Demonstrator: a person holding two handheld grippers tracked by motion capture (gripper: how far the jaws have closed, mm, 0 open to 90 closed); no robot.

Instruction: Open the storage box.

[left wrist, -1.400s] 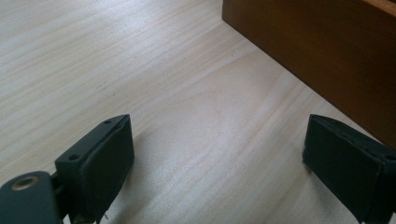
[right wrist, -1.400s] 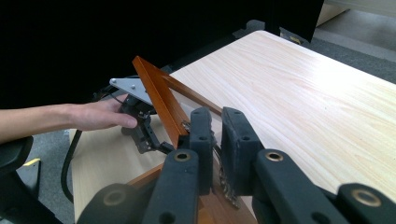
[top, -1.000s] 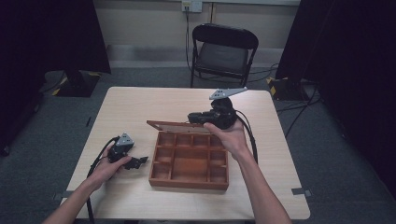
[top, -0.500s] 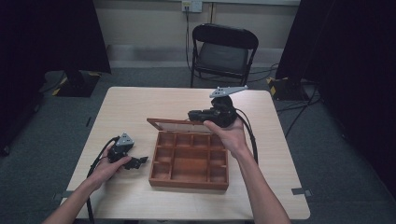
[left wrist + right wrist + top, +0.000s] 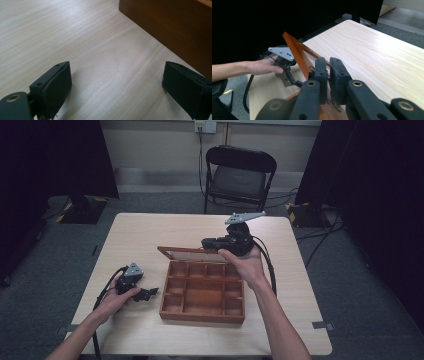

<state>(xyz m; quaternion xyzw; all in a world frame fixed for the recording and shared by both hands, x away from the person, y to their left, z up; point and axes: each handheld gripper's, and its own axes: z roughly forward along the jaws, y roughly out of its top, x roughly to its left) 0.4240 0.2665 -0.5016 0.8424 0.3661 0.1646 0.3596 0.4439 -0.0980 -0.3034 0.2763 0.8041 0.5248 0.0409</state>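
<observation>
A brown wooden box (image 5: 171, 306) with several empty compartments lies in the middle of the table. Its framed lid (image 5: 182, 252) is raised at the far side. My right gripper (image 5: 214, 243) reaches in from the right and is shut on the lid's edge. In the right gripper view the jaws (image 5: 328, 68) press together on the thin frame of the lid (image 5: 295, 51), which slants up to the left. My left gripper (image 5: 150, 293) rests on the table just left of the box, open. Bare tabletop lies between its pads (image 5: 58, 86), and the box wall (image 5: 175, 27) is close at the upper right.
The light wooden table (image 5: 150, 235) has bare room behind and left of the box. A black folding chair (image 5: 240, 175) stands beyond the far edge. Cables trail from both grippers, and dark curtains hang at both sides.
</observation>
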